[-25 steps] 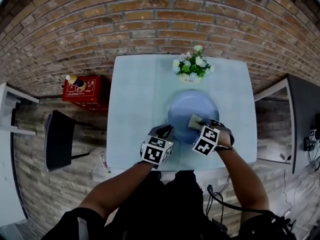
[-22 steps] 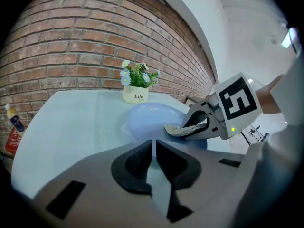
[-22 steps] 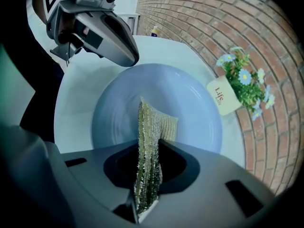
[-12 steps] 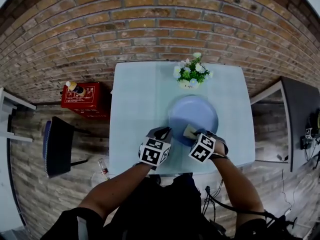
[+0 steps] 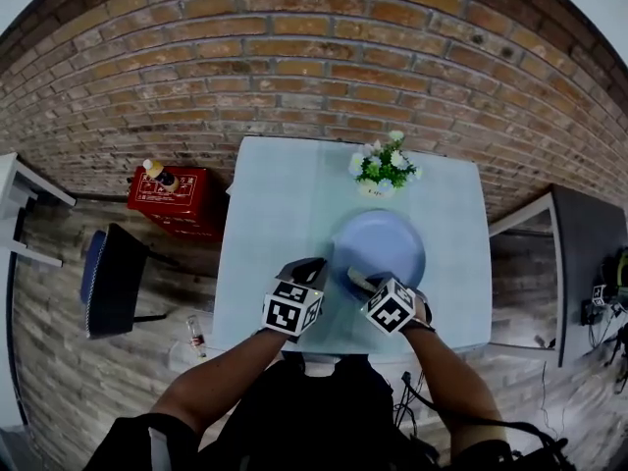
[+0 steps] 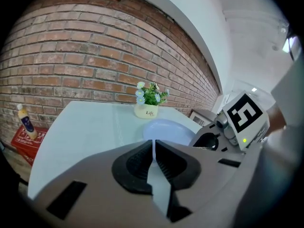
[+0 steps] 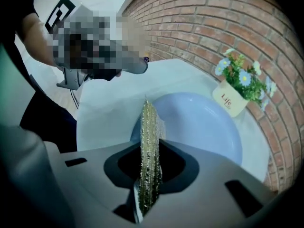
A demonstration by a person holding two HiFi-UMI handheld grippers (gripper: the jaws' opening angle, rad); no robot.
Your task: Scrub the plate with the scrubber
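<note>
A: Start with the table (image 5: 265, 214). Your plate (image 5: 388, 238) lies flat on it, in front of the flower pot (image 5: 381, 173). I'd judge you're mid-scrub, working the plate's near-left rim.

B: Agreed. Your right gripper (image 7: 150, 172) is clamped on the scrubber (image 7: 149, 127), held edge-on and pointing steeply down over that rim. I can't tell whether it touches. Next, press it flat to the plate and sweep across the middle.

A: Your left gripper (image 6: 153, 148) hovers just beside the plate. Its jaws have just been closing to a thin slit, with nothing between them. You might use it to steady the rim.

B: Only the right gripper view shows you the scrubber's glittery weave. Only the head view shows both your grippers at the plate's near edge.
</note>
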